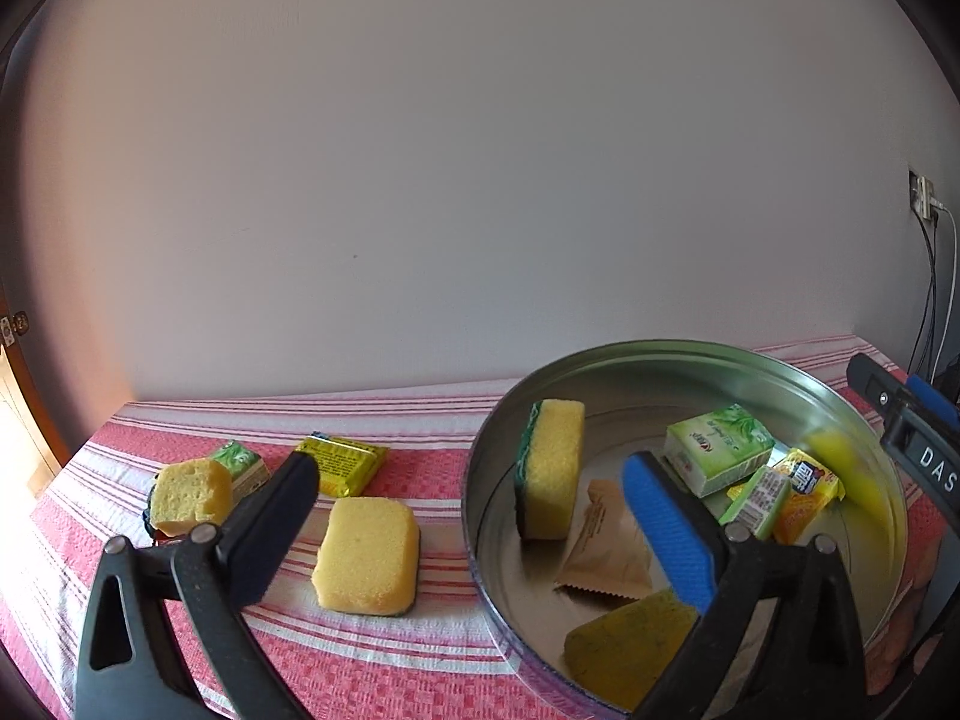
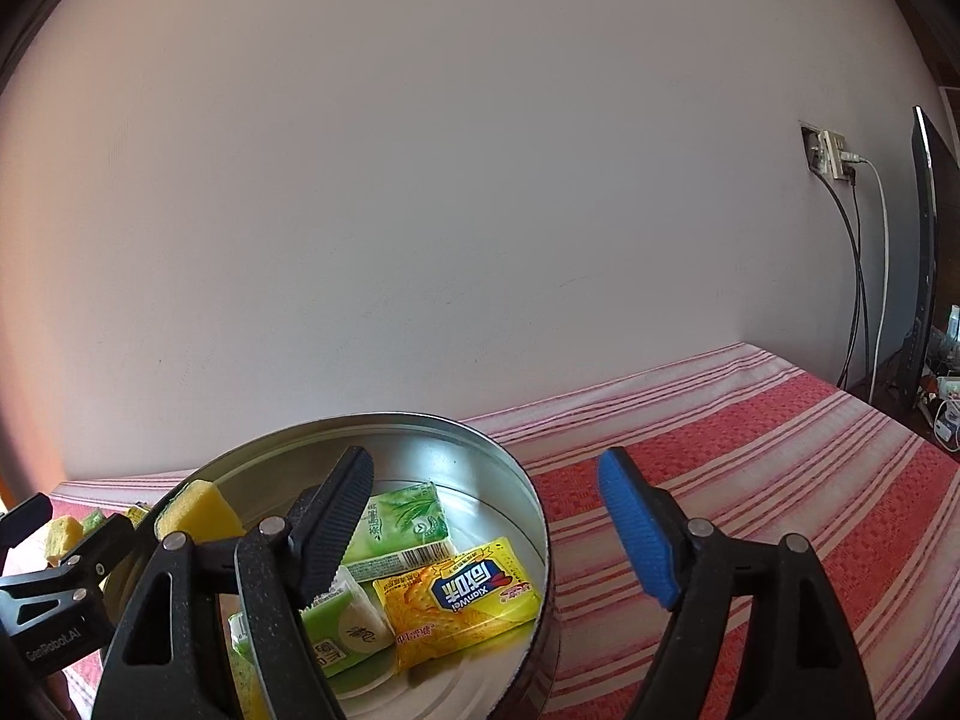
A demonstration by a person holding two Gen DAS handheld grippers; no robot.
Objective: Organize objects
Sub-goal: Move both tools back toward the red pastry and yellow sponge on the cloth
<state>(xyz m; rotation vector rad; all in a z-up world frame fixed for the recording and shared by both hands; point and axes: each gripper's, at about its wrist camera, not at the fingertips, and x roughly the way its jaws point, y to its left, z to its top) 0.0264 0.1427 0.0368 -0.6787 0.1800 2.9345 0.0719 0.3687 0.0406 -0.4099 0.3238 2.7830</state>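
A round metal tin (image 1: 660, 354) stands on the red striped cloth (image 1: 384, 414). In it are an upright yellow sponge (image 1: 552, 468), a green tissue packet (image 1: 717, 447), a brown sachet (image 1: 606, 552), a yellow cracker packet (image 2: 462, 594) and another sponge (image 1: 630, 642). Left of the tin lie a yellow sponge (image 1: 366, 555), a second sponge (image 1: 189, 495), a green packet (image 1: 240, 462) and a yellow-green packet (image 1: 342, 462). My left gripper (image 1: 474, 531) is open wide, straddling the tin's left rim. My right gripper (image 2: 483, 528) is open too, straddling the right rim (image 2: 534, 510). Neither holds anything.
A plain wall rises right behind the table. A wall socket with cables (image 2: 834, 156) and a dark screen's edge (image 2: 924, 276) are at the far right. Bare striped cloth (image 2: 780, 450) stretches to the right of the tin.
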